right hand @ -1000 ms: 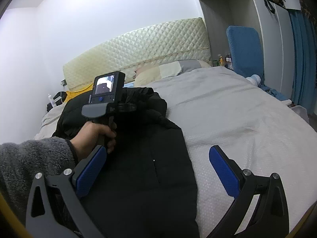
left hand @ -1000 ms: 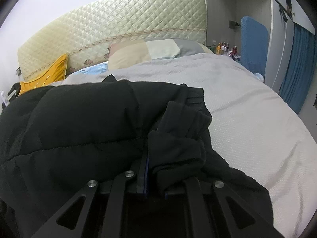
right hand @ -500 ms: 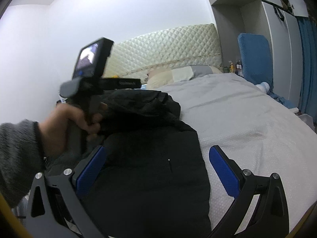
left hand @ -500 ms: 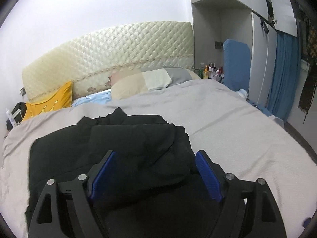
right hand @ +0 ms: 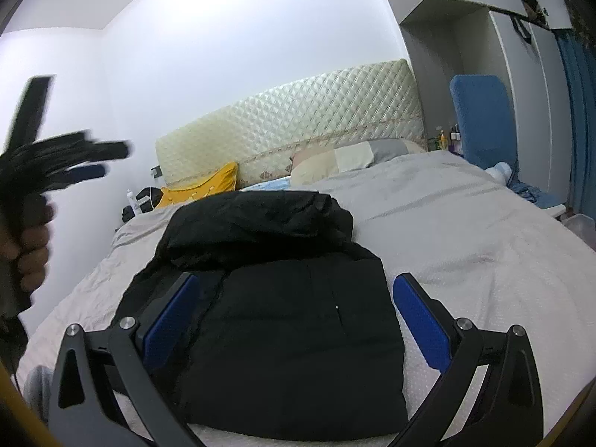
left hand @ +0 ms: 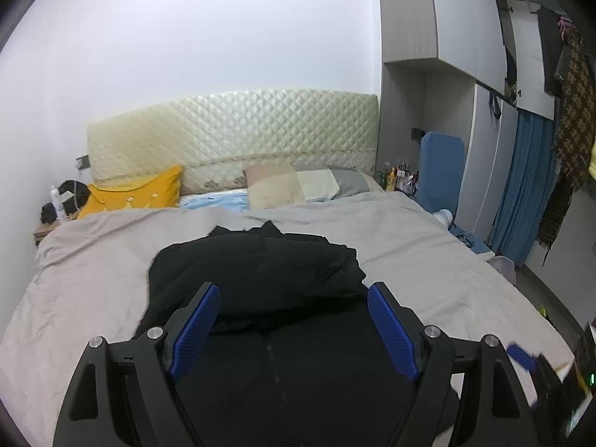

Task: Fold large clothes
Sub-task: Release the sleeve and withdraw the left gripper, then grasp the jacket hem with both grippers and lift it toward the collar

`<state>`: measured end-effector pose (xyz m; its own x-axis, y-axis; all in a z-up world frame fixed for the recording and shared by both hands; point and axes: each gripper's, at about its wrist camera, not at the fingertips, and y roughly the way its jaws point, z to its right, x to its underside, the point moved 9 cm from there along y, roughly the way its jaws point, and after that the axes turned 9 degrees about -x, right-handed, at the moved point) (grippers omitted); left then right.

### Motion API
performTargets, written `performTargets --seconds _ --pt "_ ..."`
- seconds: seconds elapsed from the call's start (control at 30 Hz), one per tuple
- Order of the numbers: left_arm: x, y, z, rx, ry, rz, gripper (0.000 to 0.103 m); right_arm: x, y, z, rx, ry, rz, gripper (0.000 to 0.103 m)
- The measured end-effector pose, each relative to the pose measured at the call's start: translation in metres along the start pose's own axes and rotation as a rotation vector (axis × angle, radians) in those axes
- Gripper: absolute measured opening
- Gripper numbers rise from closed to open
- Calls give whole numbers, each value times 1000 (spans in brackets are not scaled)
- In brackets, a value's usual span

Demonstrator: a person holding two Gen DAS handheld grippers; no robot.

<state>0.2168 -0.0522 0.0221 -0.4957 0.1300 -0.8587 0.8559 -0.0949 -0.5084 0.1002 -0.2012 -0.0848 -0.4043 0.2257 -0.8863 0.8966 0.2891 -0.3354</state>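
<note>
A black padded jacket (left hand: 268,283) lies folded on the grey bedspread (left hand: 93,260), its far part doubled over into a thick bundle. It also shows in the right wrist view (right hand: 290,298). My left gripper (left hand: 292,316) is open and empty, raised above the jacket's near part. My right gripper (right hand: 294,309) is open and empty, held over the jacket's lower half. The left gripper shows blurred, held high at the left edge of the right wrist view (right hand: 70,160).
A quilted cream headboard (left hand: 231,138), a yellow cushion (left hand: 134,193) and pillows (left hand: 298,186) are at the bed's far end. A blue chair (left hand: 441,171), wardrobe and blue curtain (left hand: 521,186) stand to the right. A nightstand with small items (left hand: 56,205) is at far left.
My left gripper let go of the jacket's folded part, opened, and rose up and back from the bed. The right gripper stayed open and shifted slightly.
</note>
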Motion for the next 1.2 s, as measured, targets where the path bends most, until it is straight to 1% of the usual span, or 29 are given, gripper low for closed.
performTargets --seconds 0.13,0.2,0.23,0.33,0.43,0.53,0.67,0.83,1.0,1.1,1.13,1.2 --pt "23 -44 -22 8 -8 2 81 -6 -19 -20 -1 -23 28 103" --pt "35 -61 -29 23 -9 12 81 -2 -28 -30 -7 -24 23 103" --pt "43 -69 -35 17 -14 18 81 0 -32 -33 -10 -21 21 103" --pt "63 -81 -51 -10 -28 37 81 7 -43 -48 -19 -27 16 103" --pt "85 -83 -67 -35 -32 26 81 14 -47 -57 -13 -52 -1 103" --pt "103 -80 -82 -55 -42 22 81 25 -45 -64 -16 -60 -32 103" --pt "136 -60 -113 -67 -103 -36 81 38 -39 -70 -11 -73 -74 103" --pt "173 -28 -148 -142 -143 -106 81 46 -30 -74 -17 -75 -103 103" --pt "201 1 -175 -153 -191 -174 81 51 -20 -70 4 -77 -135 103" --pt "212 15 -187 -139 -223 -203 81 50 -16 -66 -9 -68 -160 103" --pt "216 21 -194 -143 -244 -226 81 48 -13 -63 -6 -70 -174 103" --pt "219 27 -202 -133 -275 -244 81 43 -8 -52 15 -72 -199 103"
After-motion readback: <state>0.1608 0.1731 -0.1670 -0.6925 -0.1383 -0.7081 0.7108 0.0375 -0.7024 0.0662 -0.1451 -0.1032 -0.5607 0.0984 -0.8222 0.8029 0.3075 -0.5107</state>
